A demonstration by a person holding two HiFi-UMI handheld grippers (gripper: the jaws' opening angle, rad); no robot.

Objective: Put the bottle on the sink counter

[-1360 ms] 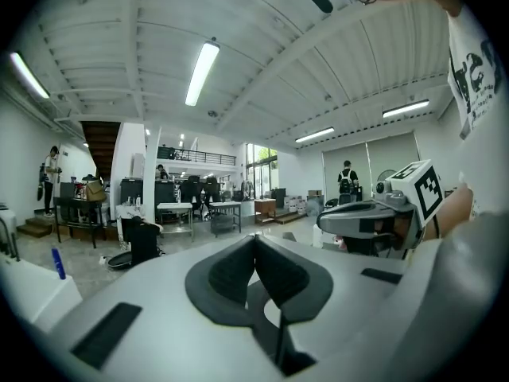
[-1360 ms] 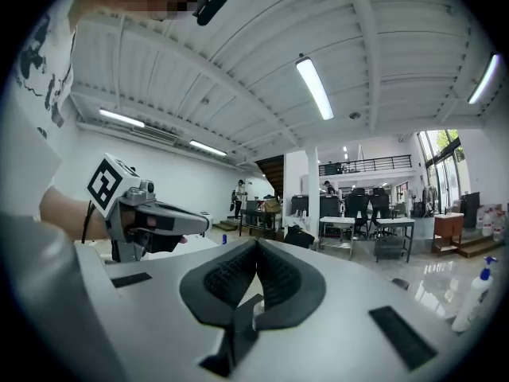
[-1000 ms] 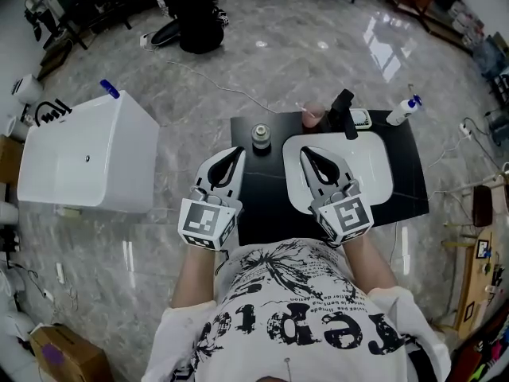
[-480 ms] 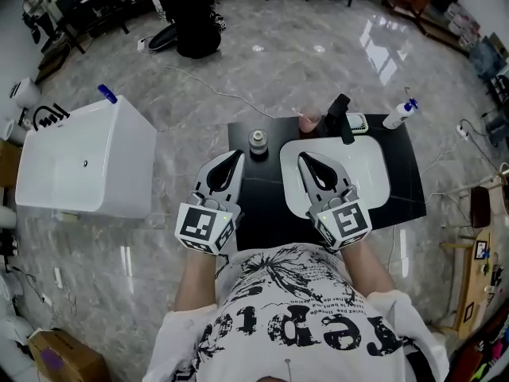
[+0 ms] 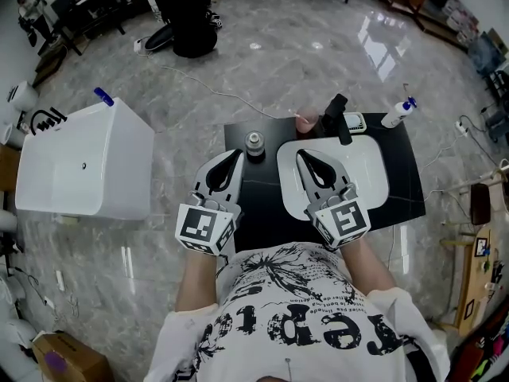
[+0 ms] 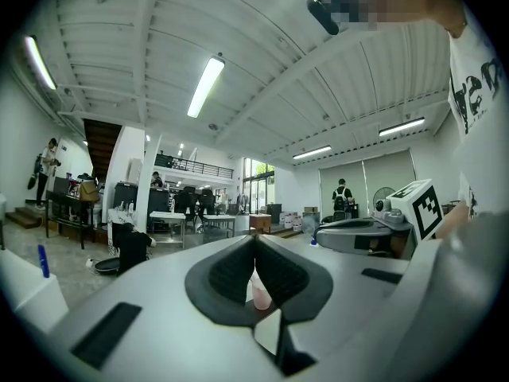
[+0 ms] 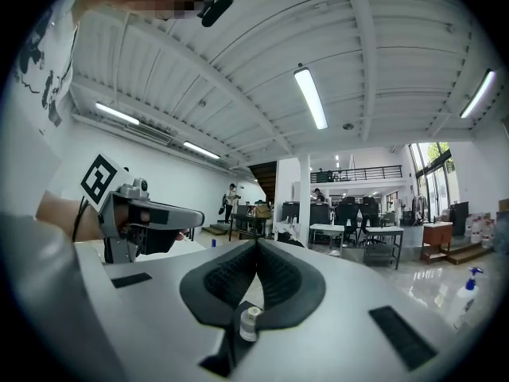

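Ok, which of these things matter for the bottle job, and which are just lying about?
Job: small bottle, likely the one meant; sink counter; left tool and right tool, both shut, empty.
Lying about: pink cup, faucet, spray bottle, white tub.

A: Clothing, quick?

B: White short-sleeved T-shirt (image 5: 302, 309), with a black scribbled graphic and big black lettering across the front.

A: Grippers?

B: Left gripper (image 5: 237, 153) and right gripper (image 5: 304, 154) are the same build. Pale grey-white shells taper to a point, with black ribbed pads (image 6: 227, 273) inside and black rectangular insets (image 6: 107, 334) on the shells.

A: Markings?

B: Each carries a white cube with black square markers: left cube (image 5: 205, 226), right cube (image 5: 343, 220).
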